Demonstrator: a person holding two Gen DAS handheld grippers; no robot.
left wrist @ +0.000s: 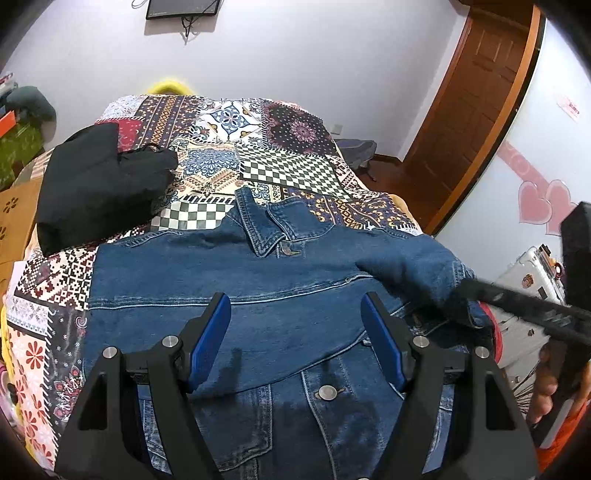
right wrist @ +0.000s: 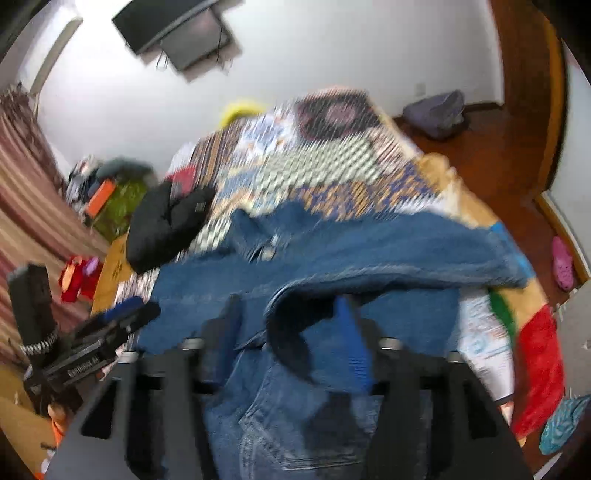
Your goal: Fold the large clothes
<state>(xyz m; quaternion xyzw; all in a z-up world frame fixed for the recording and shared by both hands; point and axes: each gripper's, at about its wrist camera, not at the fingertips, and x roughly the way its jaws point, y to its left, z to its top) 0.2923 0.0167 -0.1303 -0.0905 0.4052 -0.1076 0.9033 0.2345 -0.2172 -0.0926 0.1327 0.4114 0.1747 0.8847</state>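
The left gripper (left wrist: pixel 295 321) hangs just above the denim jacket (left wrist: pixel 229 280), its blue-padded fingers (left wrist: pixel 208 339) spread wide with nothing between them; bare denim shows in the gap. The right gripper (right wrist: pixel 291 332) is seen through heavy motion blur in its own view, but a raised fold of the jacket (right wrist: pixel 369 243) passes between its two fingers (right wrist: pixel 352 347), and in the left wrist view the same gripper (left wrist: pixel 469 295) comes in from the right with its dark tips buried in the jacket's sleeve (left wrist: pixel 417 266), pinching the cloth. That sleeve is lifted and drawn across the jacket's body toward the left, so it lies over the chest panel rather than hanging off the side. The jacket sits on the near part of a bed covered by a patchwork spread (left wrist: pixel 258 162), with the collar (left wrist: pixel 269 225) pointing to the far end and a metal button (left wrist: pixel 328 392) showing on the near hem between the left gripper's fingers. To the far left on the spread lies a black garment (left wrist: pixel 96 184), apart from the jacket. Beyond the bed are a pale wall with a dark screen (left wrist: pixel 183 9) mounted high and, on the right, a brown wooden door (left wrist: pixel 476 107).
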